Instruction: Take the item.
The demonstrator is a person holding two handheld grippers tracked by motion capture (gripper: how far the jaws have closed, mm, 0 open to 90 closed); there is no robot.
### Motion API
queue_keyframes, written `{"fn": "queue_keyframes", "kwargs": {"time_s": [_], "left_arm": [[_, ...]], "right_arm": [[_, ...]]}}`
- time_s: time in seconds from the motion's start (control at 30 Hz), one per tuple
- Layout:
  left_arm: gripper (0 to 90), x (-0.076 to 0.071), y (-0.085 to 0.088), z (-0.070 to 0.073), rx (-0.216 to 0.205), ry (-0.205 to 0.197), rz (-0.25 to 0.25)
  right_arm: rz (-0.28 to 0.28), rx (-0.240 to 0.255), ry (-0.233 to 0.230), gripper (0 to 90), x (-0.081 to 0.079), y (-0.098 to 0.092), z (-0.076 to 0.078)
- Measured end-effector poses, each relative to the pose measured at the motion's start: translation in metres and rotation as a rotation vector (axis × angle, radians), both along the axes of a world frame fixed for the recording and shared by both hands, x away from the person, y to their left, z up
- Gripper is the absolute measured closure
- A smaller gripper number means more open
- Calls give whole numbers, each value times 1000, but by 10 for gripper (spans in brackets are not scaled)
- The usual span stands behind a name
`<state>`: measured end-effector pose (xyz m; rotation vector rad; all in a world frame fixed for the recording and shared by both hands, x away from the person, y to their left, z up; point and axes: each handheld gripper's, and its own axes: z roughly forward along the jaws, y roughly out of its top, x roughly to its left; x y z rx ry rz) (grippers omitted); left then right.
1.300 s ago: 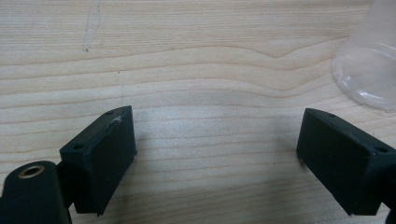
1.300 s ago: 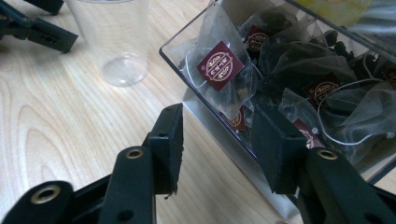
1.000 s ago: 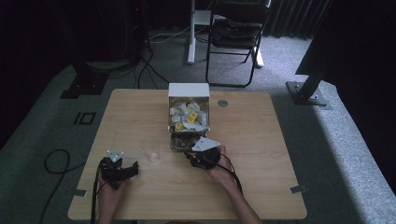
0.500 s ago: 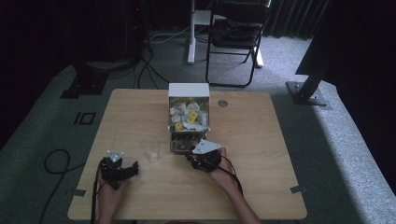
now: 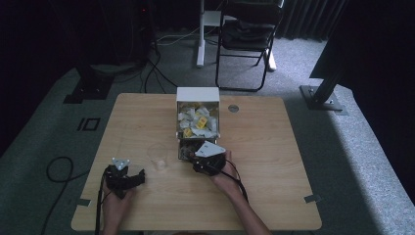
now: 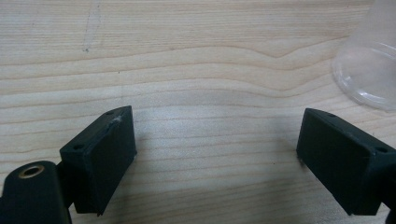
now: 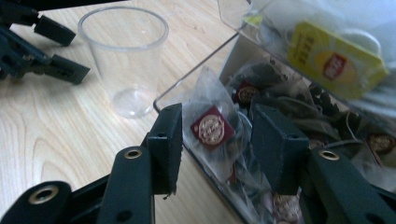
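Tea bag (image 7: 212, 127), pyramid type, clear mesh with a dark red round-printed tag: sits at the open front of the lower tray of the box, between the jaws of the right claw (image 7: 217, 133), which are part-open around it and not visibly pressing yet. Judged very light, soft and crushable; mesh likely slippery, so the tag or the bunched top of the pouch looks the better hold.

Room: dim, grey carpet, black folding chair (image 5: 247, 39) and a white desk leg beyond, cables on the floor.

Bench (image 5: 274, 161): pale wood-grain top, flat and bare at the near edge, tape tabs at the corners.

Box (image 5: 197, 117): white, upper bin heaped with white and yellow sachets, clear-fronted lower tray of dark tea bags; stands mid-bench, far side.

Left claw (image 6: 215, 149): jaws wide apart, nothing between them, low over bare wood near the person's left.

Plastic cup (image 7: 124, 58): clear, thin-walled, upright, empty, just beside the box front, apart from both claws. Judged light and easily tipped.
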<state>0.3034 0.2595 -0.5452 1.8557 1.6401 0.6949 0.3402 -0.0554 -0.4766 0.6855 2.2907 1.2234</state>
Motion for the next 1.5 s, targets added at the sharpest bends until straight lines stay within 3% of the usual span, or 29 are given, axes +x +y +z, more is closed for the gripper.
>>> {"fn": "queue_keyframes", "kwargs": {"time_s": [0.27, 0.5, 0.73, 0.9, 1.07, 1.5], "left_arm": [[126, 0, 0, 0, -1, 1, 1], [126, 0, 0, 0, 0, 2, -1], [126, 0, 0, 0, 0, 2, -1], [126, 0, 0, 0, 0, 2, -1], [126, 0, 0, 0, 0, 2, -1], [126, 0, 0, 0, -1, 2, 0]], "right_arm": [[4, 1, -23, 576, 3, 13, 3], [-2, -47, -39, 626, 8, 24, 3], [-10, -60, -38, 749, 9, 24, 4], [-12, -52, -34, 866, 9, 21, 6], [-16, -27, -20, 900, 10, 17, 7], [-12, 13, -32, 900, 6, 11, 17]]}}
